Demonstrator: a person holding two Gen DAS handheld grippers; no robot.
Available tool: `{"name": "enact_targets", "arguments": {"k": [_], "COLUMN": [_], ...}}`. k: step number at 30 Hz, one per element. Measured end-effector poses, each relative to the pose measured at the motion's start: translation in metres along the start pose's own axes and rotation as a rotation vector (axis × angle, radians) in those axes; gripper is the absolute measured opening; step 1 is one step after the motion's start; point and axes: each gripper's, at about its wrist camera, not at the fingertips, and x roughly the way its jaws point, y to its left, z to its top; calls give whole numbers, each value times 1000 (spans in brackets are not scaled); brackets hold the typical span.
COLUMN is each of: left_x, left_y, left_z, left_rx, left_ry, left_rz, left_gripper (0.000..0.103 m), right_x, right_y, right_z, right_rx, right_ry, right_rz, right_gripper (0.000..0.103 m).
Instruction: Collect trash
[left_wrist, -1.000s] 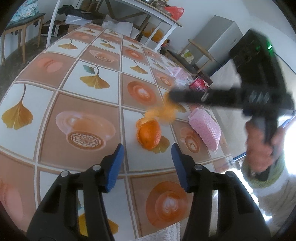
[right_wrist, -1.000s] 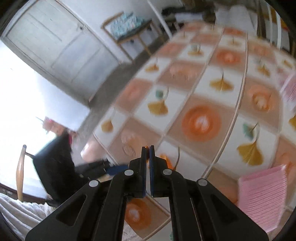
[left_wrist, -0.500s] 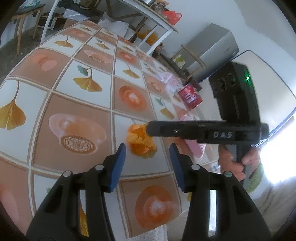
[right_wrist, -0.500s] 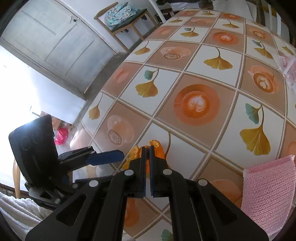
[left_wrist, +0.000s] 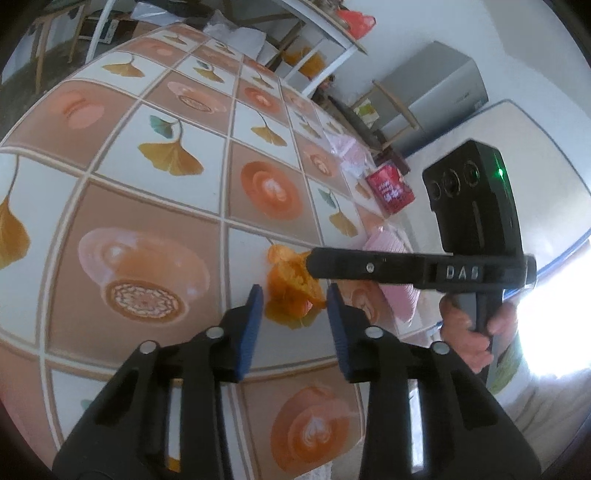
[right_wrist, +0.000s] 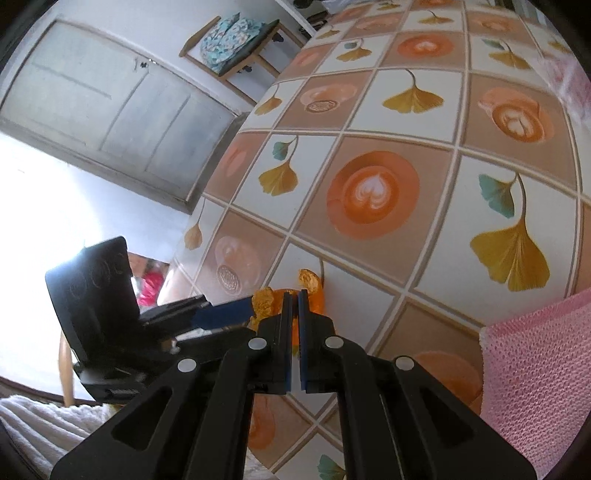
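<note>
A pile of orange peel (left_wrist: 291, 284) lies on the patterned tablecloth (left_wrist: 155, 206) near the table's near edge. My left gripper (left_wrist: 293, 302) is open, its blue pads on either side of the peel, just short of it. My right gripper (left_wrist: 314, 262) reaches in from the right, and its tip touches the top of the peel. In the right wrist view the right gripper (right_wrist: 292, 295) is nearly shut with a thin gap, and the peel (right_wrist: 310, 291) sits right at its fingertips. The left gripper (right_wrist: 221, 314) shows there at the left.
A pink textured cloth (left_wrist: 395, 291) lies right of the peel, also in the right wrist view (right_wrist: 539, 373). A red can (left_wrist: 388, 188) and a pink plastic bag (left_wrist: 349, 155) sit further along the right edge. A chair (right_wrist: 236, 40) stands by the door.
My left gripper has moved closer to the peel. My right gripper has come down from above onto the peel and stays nearly shut.
</note>
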Motion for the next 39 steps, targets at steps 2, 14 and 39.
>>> {"name": "enact_targets", "arguments": {"k": [2,14,39], "left_x": [4,18,-7], "left_y": [-2,-12,-53], "left_z": [0,2,-9], "left_rx": [12,43,126], "left_ry": [10,33,-43], "left_rz": [8,78,161], "left_gripper": [28,18,9], "right_x": [0,3,-78], "right_y": [-6,-22,-35], "right_z": [0,0,-66], "right_rx": [24,89,-243], "right_ry": [2,-1,-99], "right_rz": [30,119,-627], "right_gripper": [3,5,88]}}
